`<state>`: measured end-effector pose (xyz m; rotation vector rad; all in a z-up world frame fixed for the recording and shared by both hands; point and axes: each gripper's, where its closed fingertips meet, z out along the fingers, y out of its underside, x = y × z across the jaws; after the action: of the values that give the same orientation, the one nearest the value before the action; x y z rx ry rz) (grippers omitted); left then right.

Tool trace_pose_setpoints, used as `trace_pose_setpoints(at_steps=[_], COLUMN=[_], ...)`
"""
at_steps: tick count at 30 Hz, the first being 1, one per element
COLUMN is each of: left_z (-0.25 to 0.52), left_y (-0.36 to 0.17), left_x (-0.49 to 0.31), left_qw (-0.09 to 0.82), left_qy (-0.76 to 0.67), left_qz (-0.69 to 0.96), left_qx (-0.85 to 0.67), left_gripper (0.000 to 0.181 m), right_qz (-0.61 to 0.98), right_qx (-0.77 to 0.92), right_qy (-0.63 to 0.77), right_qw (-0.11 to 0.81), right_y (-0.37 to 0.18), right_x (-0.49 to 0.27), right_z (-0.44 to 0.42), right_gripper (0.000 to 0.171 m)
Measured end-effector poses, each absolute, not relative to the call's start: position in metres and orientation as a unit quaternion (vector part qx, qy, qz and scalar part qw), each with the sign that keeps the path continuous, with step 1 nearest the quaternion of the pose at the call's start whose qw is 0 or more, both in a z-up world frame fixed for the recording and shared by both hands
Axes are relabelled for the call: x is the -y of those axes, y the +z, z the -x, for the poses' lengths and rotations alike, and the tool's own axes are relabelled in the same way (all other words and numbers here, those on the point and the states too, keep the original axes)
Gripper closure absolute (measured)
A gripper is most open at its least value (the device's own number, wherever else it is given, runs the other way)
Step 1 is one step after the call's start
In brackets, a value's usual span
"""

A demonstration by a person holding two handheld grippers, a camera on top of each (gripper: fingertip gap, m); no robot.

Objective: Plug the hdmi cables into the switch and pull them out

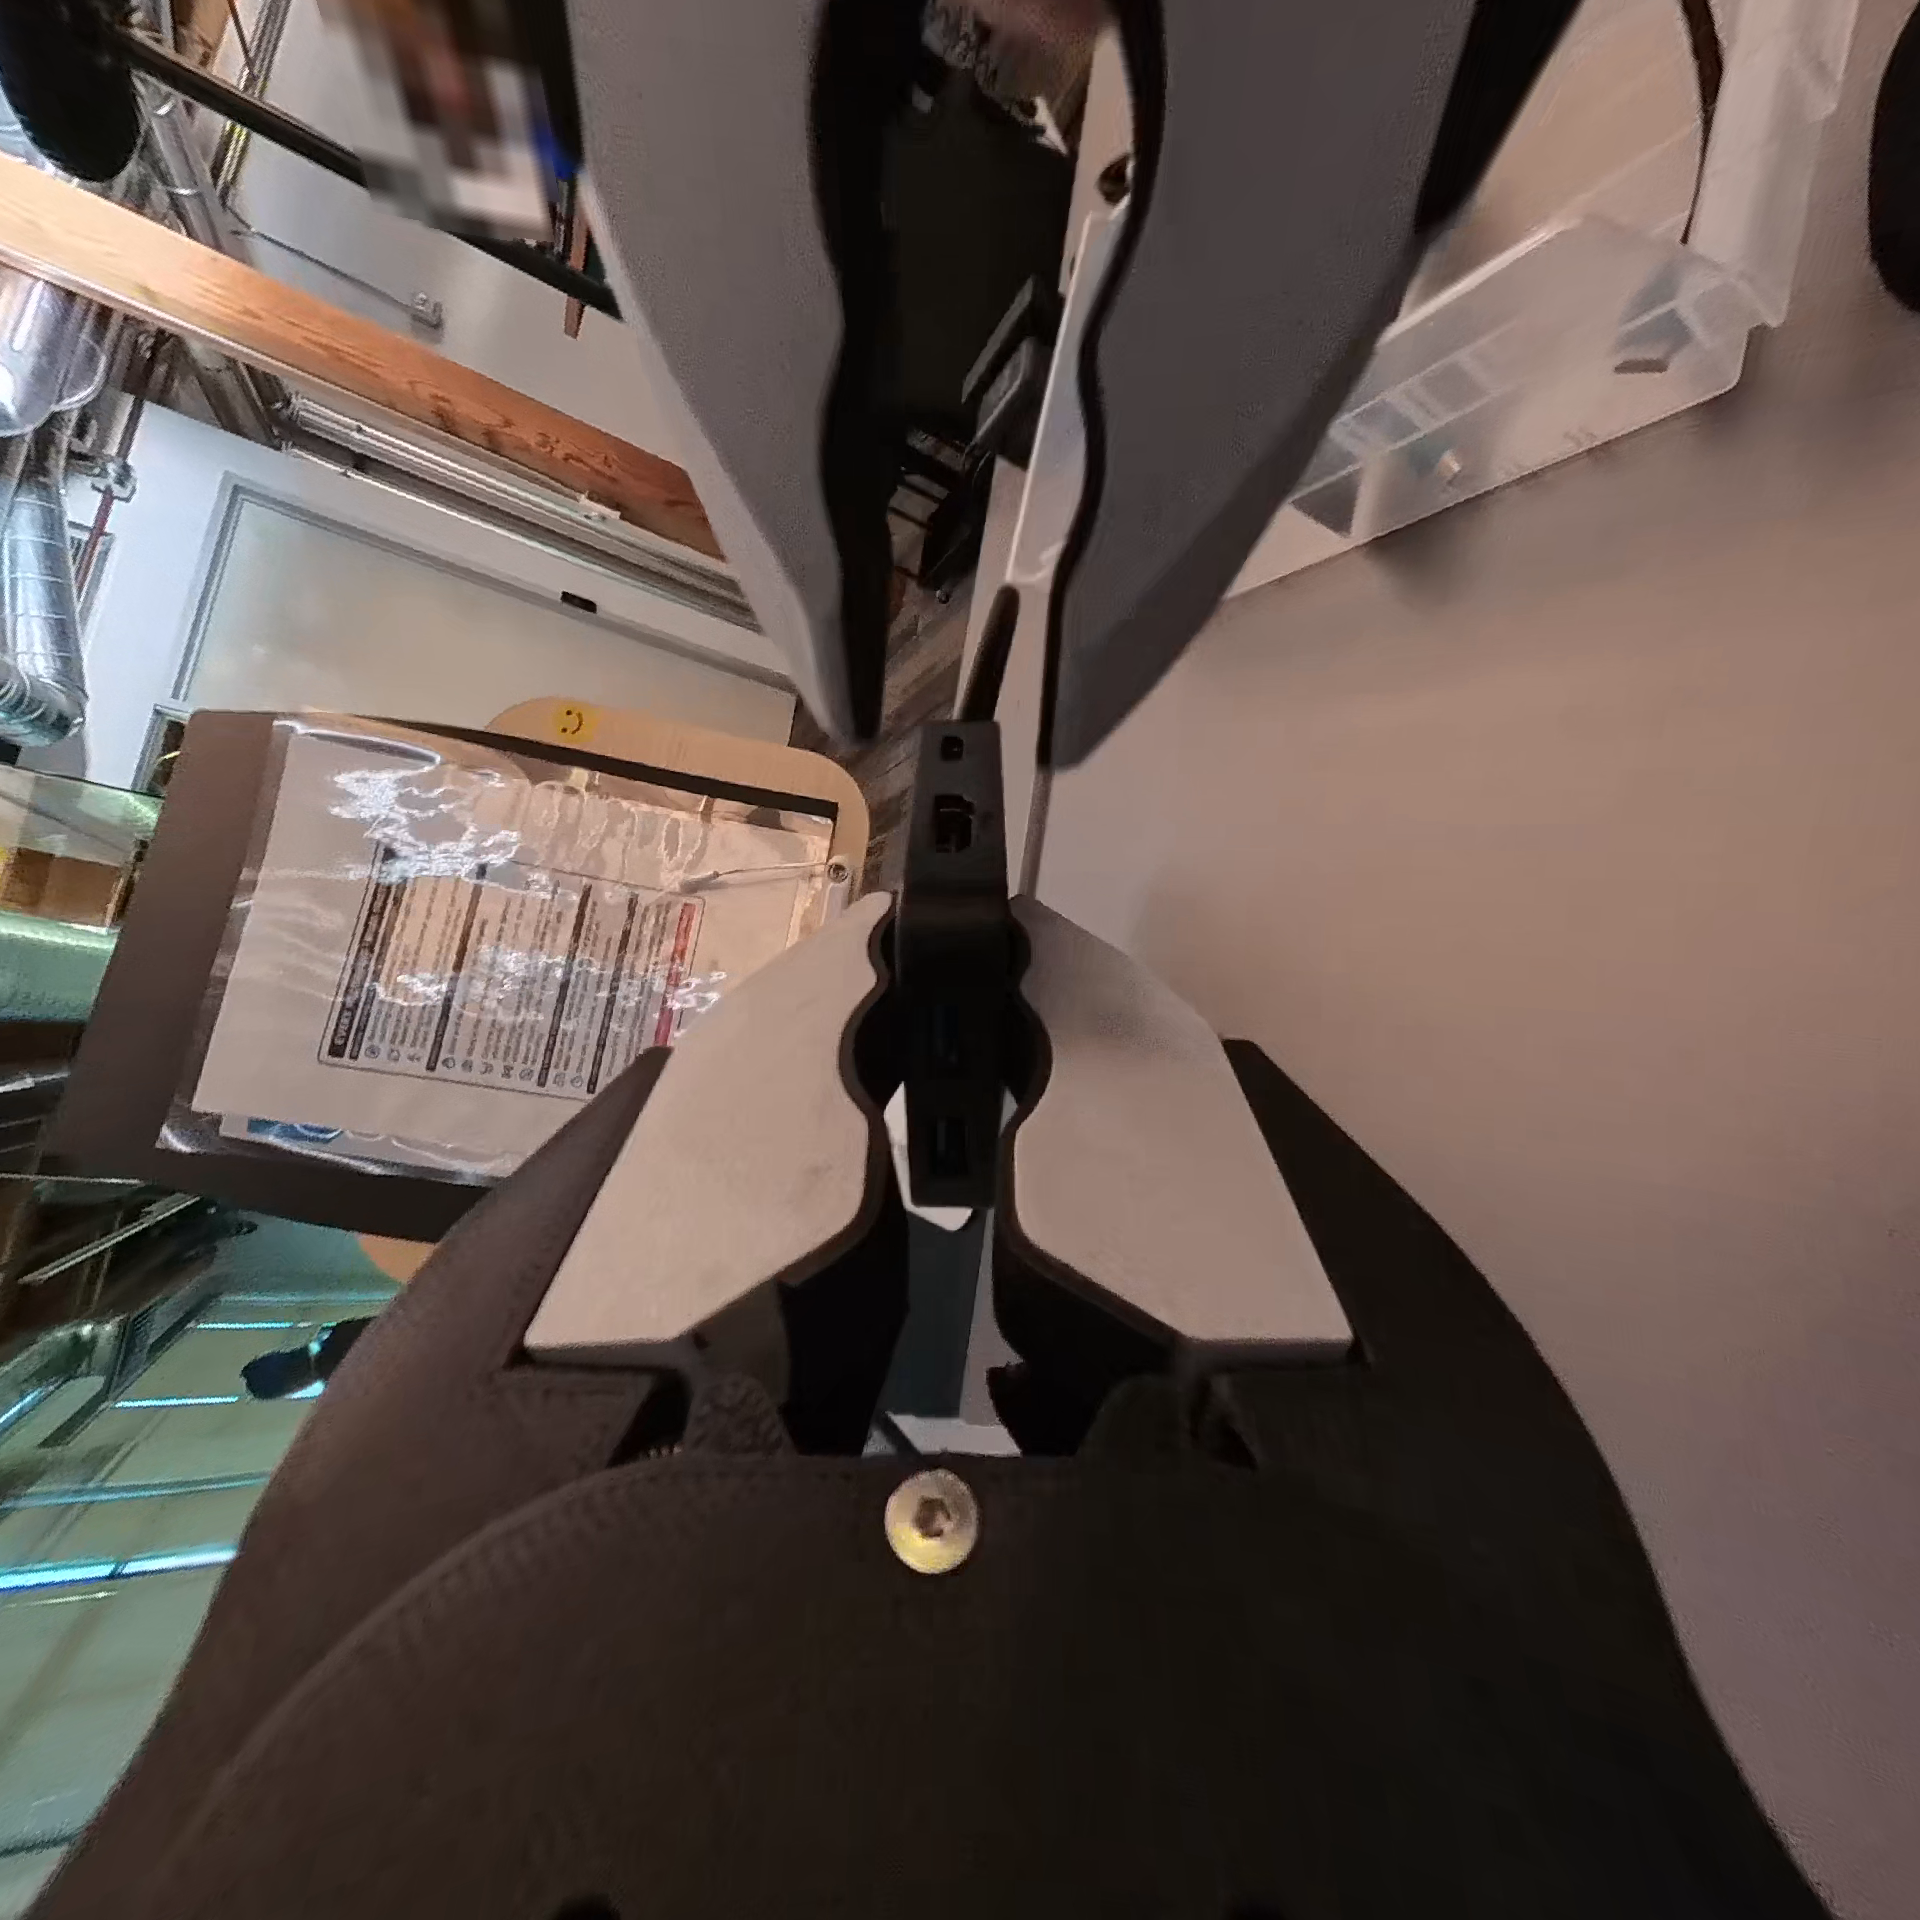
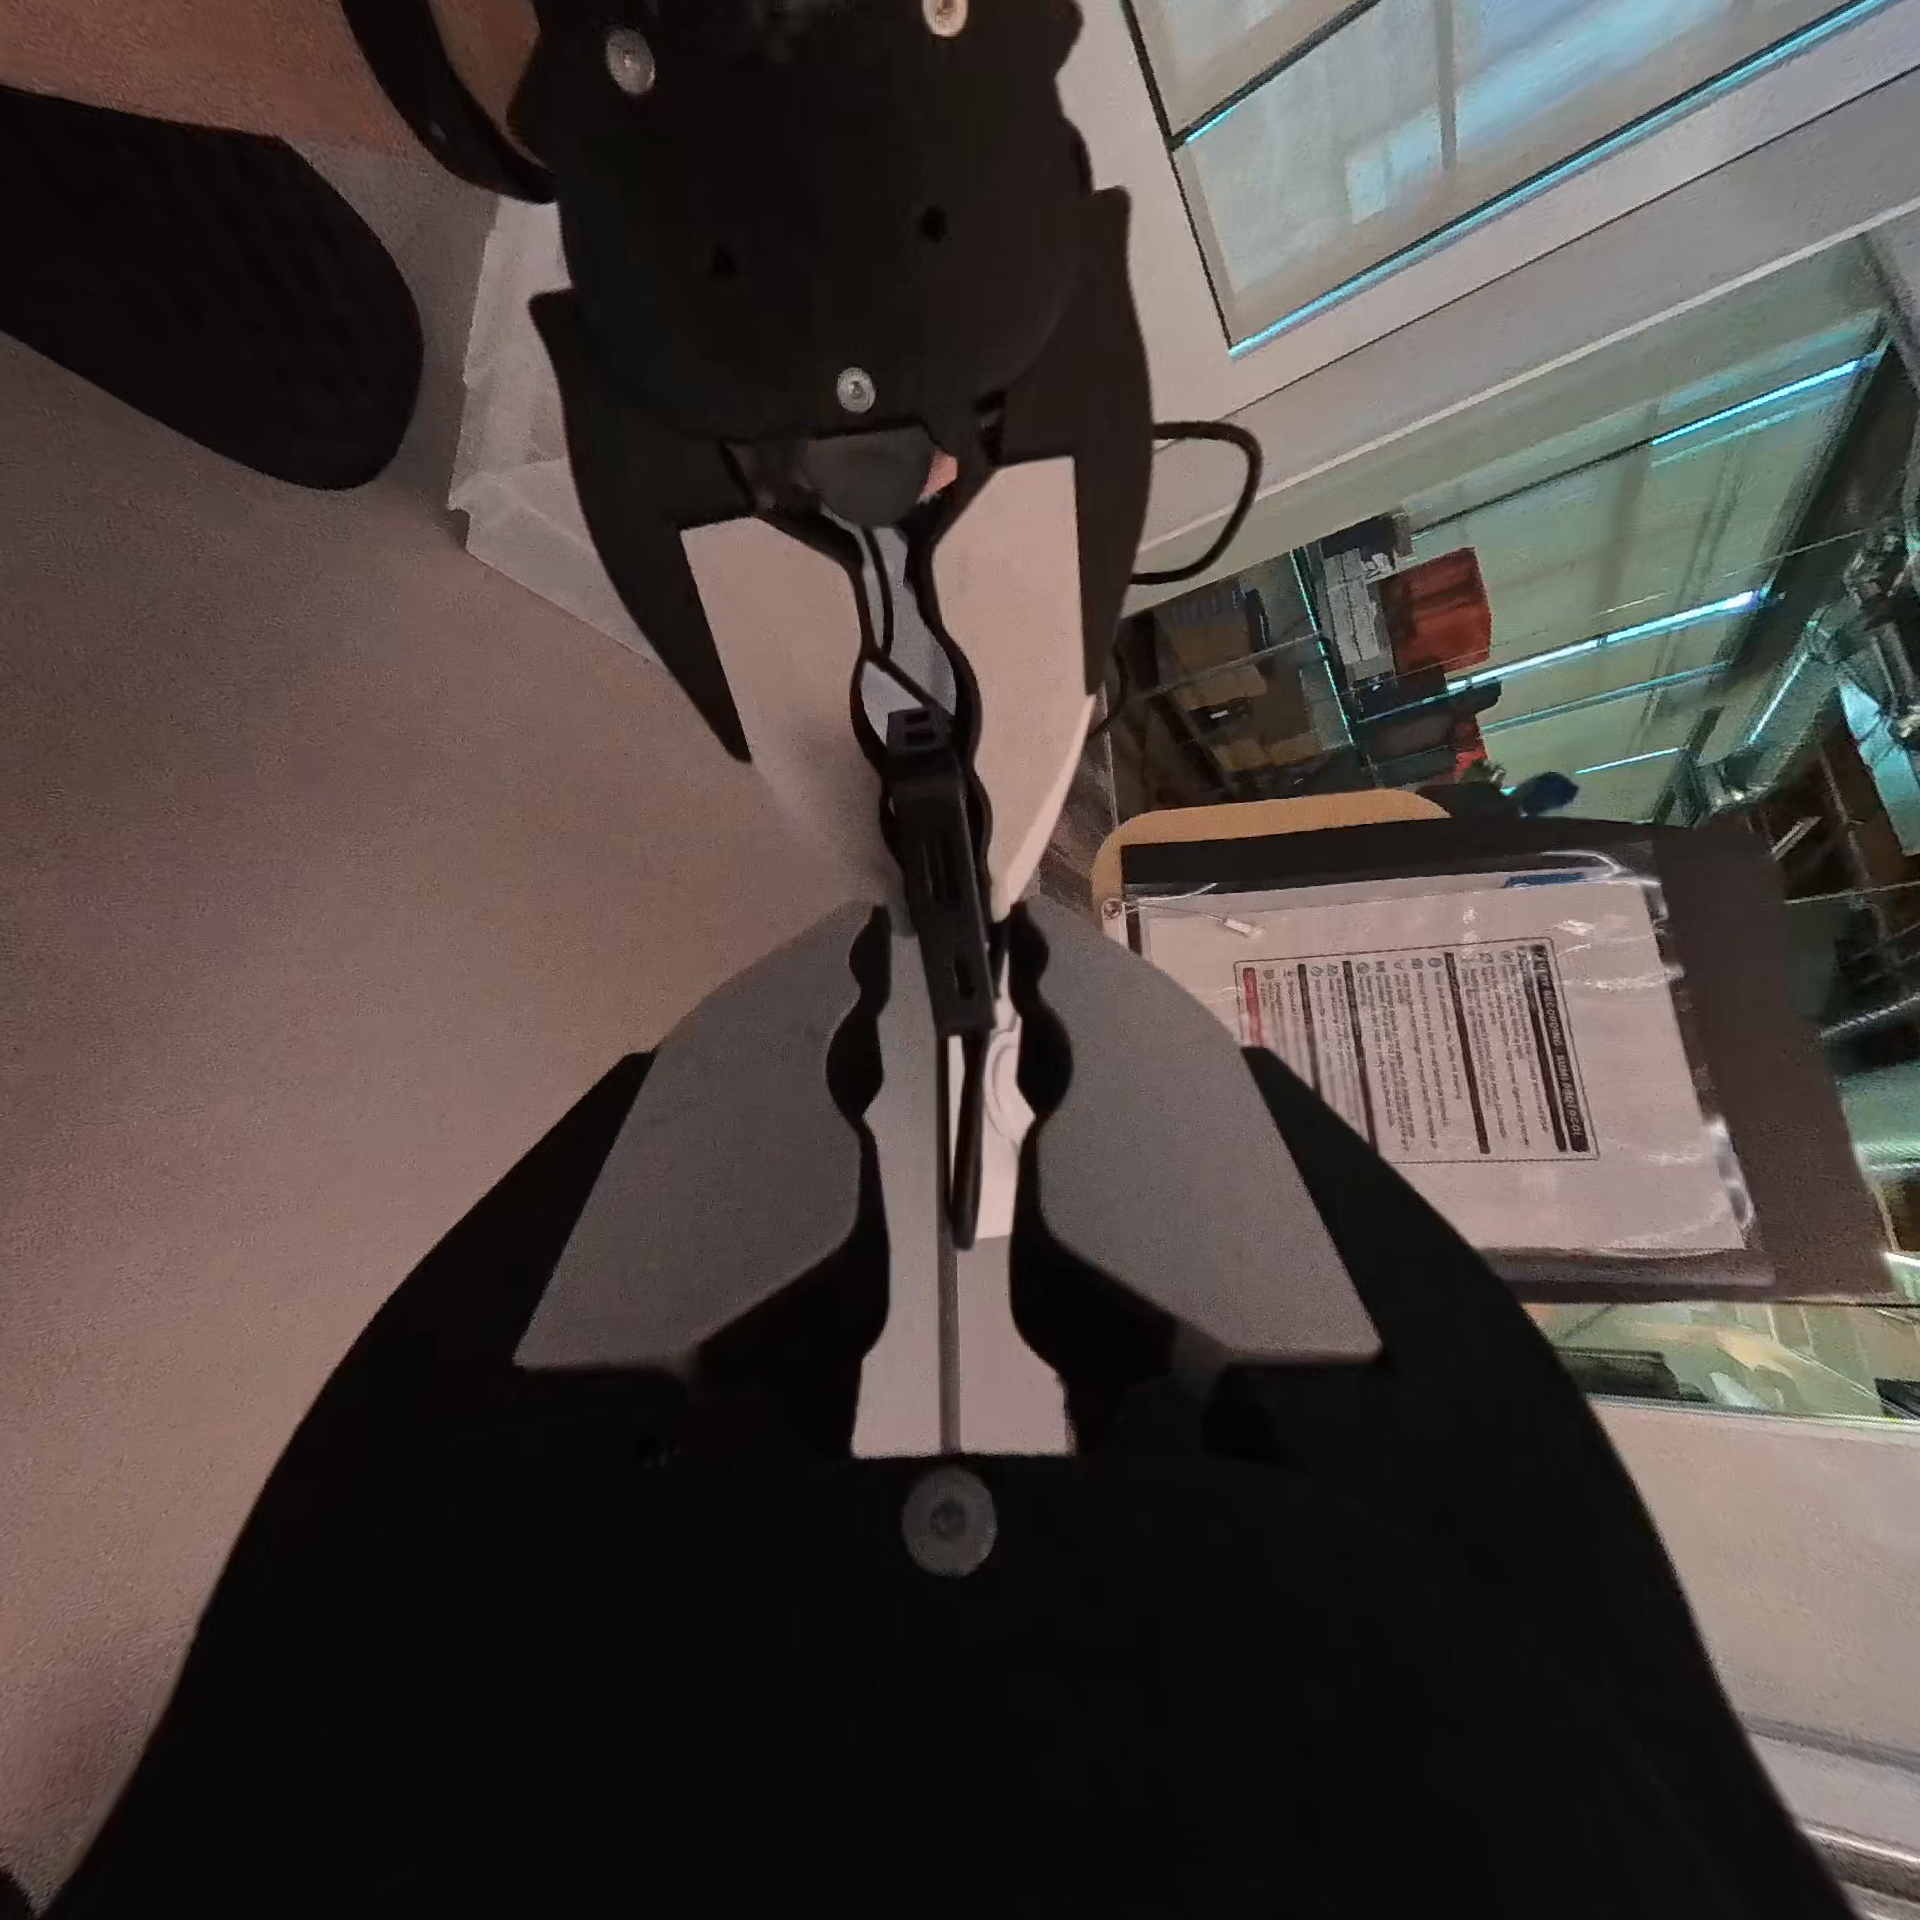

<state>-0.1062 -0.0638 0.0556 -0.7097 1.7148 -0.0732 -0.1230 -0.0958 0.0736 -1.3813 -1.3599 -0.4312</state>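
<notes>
Between the clamped left gripper (image 1: pixel 951 914) fingers sits the switch (image 1: pixel 954 831); right gripper (image 2: pixel 940 920) parted.

Clear plastic lidded storage bin (image 1: pixel 1538 364) stood on pale tabletop (image 1: pixel 1507 935) | laminated white printed sheet (image 2: pixel 1455 1049) on dark board (image 2: pixel 1745 1039) | wooden beam (image 1: pixel 312 343) overhead

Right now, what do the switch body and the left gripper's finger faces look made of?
Switch: matte black, likely moulded plastic; dull sheen, sharp port cut-outs. Left gripper fingers: smooth pale grey faces, plastic or coated metal, unclear; faint scuffs, on black ribbed, apparently 3D-printed mounts.
</notes>
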Motion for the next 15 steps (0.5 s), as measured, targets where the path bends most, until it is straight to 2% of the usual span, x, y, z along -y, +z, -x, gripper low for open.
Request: trace_pose_setpoints(at_steps=[5,8,12,15], left_z=[0.103,0.104,0.121,0.137], left_y=[0.052,0.062,0.083,0.09], left_x=[0.072,0.069,0.035,0.016], left_qw=[0.595,0.621,0.641,0.643], left_qy=[-0.04,-0.047,-0.02,-0.012], left_qz=[0.298,0.305,0.372,0.396], left_qx=[-0.745,-0.721,-0.67,-0.655], left_gripper=[0.166,0.155,0.134,0.14], right_qz=[0.59,0.615,0.692,0.772], right_qx=[0.582,0.572,0.449,0.33], right_qy=[-0.196,-0.185,-0.25,-0.28], right_qw=[0.525,0.511,0.507,0.465], right_y=[0.059,0.061,0.073,0.048], right_x=[0.083,0.085,0.077,0.081], right_z=[0.122,0.105,-0.004,-0.114], right_gripper=[0.155,0.156,0.156,0.156])
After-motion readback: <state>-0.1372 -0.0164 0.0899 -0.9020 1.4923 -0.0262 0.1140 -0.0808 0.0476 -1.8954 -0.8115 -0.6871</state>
